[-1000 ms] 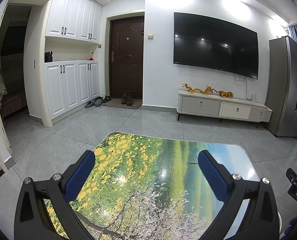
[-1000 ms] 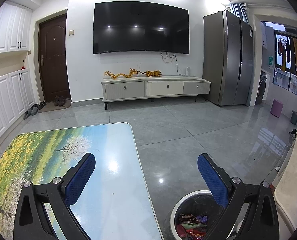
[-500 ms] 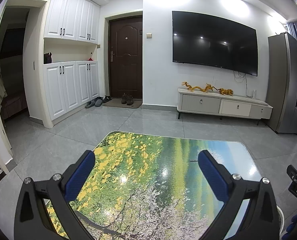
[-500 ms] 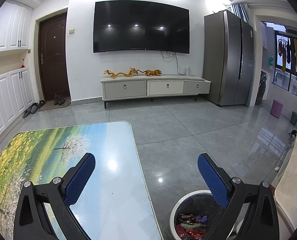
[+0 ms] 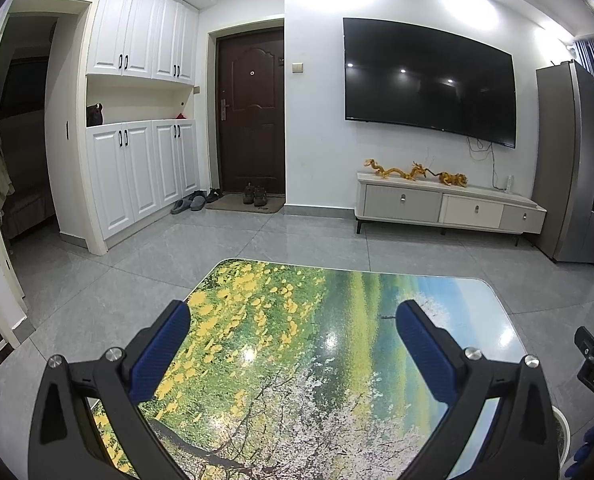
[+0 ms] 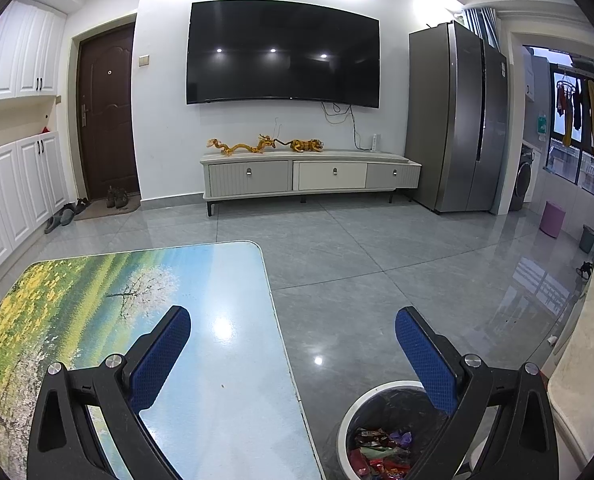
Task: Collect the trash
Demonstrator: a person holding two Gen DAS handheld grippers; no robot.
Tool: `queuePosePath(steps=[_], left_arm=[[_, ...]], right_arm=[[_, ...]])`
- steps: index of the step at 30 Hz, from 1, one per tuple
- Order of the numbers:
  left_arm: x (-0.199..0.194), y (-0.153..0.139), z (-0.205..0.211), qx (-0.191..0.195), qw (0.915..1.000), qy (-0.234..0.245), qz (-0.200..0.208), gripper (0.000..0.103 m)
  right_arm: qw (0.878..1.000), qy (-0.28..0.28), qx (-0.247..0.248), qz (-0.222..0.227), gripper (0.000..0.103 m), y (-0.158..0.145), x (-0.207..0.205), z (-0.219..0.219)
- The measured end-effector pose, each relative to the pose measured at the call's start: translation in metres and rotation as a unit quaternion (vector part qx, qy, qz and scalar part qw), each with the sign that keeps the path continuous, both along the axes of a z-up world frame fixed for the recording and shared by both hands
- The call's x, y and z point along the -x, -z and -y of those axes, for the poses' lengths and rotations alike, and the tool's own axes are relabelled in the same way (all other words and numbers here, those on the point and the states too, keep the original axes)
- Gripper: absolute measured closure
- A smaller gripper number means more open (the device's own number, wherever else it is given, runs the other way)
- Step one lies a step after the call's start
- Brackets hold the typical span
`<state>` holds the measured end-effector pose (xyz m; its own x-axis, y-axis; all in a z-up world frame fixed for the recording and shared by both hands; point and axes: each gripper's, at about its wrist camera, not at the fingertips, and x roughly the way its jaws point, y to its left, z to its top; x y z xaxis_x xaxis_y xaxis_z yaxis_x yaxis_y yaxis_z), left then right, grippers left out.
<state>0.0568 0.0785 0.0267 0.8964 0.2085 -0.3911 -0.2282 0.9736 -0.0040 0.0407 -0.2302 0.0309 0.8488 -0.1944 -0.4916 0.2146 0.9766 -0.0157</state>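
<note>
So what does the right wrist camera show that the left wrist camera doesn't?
Only the right wrist view shows the trash bin on the floor beside the table, with colourful wrappers inside, plus hanging laundry and a pink stool. Only the left wrist view shows the dark doorway and the upper cabinets in full. Both show the scenic table, the TV, the brown door and the fridge. The left gripper and right gripper both hang open and empty.
</note>
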Motion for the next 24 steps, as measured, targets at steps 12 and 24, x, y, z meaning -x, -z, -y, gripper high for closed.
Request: queuePosePath(steps=[12,24], left_arm=[[-0.0003,0.0017,0.0012,-0.001,1.0000,0.003,-0.003,0.000],[-0.0002,0.0024,0.0019,-0.001,1.0000,0.003,-0.004,0.000]], right_arm=[[1.000,0.000,0.001,-0.001,0.000,0.0000,-0.0002,-0.0001],[1.000,0.000,0.002,-0.001,0.000,0.0028,0.0009,0.0030]])
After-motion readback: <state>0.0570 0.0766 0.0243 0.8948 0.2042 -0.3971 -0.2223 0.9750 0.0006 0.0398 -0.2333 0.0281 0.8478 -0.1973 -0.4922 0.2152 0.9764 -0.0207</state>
